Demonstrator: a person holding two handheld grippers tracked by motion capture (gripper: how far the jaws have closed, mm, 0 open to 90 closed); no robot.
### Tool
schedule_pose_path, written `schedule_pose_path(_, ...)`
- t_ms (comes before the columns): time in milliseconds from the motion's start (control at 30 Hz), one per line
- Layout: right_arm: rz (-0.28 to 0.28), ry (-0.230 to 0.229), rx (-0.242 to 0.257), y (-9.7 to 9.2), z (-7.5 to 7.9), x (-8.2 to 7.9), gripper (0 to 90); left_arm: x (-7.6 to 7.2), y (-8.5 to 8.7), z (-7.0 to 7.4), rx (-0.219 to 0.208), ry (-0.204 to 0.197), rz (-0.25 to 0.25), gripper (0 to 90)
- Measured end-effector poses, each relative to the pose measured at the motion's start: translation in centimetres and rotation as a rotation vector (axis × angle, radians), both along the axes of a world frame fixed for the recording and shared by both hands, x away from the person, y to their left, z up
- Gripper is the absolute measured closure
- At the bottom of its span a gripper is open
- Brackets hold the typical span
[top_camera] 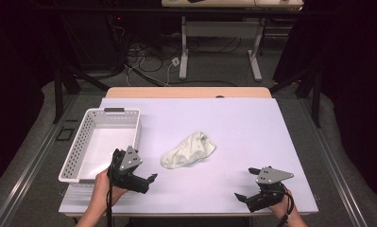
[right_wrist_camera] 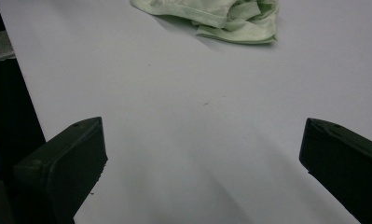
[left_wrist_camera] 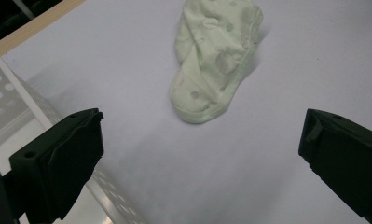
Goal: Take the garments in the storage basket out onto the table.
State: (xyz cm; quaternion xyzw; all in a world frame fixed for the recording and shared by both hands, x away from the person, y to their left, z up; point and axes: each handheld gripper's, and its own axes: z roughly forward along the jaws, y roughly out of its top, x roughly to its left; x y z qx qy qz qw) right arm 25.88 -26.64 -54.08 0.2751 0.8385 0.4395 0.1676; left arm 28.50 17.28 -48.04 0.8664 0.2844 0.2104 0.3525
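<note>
A small green sock (top_camera: 188,150) is lying crumpled in the middle of the table (top_camera: 252,127), at about 2 o'clock from the left gripper (top_camera: 146,182). That gripper is pointing at it with jaws wide apart, holding nothing. The right gripper (top_camera: 245,183) is waiting open too, well apart. The sock is looking soft, light and floppy, so pinching a thick fold near its middle is probably best.
</note>
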Motion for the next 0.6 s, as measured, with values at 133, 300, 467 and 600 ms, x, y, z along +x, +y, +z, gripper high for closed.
schedule_pose_path(133,0.000,0.000,-0.001,0.0,0.0,0.0,0.2,-0.8,0.4,-0.3,-0.005,0.008,0.010,0.0)
schedule_pose_path(300,-0.001,0.001,-0.004,0.0,0.0,0.0,0.2,-1.3,0.7,-0.4,-0.007,0.000,0.007,0.0)
schedule_pose_path(467,0.001,0.006,-0.008,0.0,0.0,0.0,0.2,-2.4,1.1,-0.8,-0.018,-0.008,0.005,0.0)
schedule_pose_path(600,0.003,0.007,-0.009,0.0,0.0,0.0,0.2,-2.9,1.2,-1.1,-0.020,-0.006,0.000,0.0)
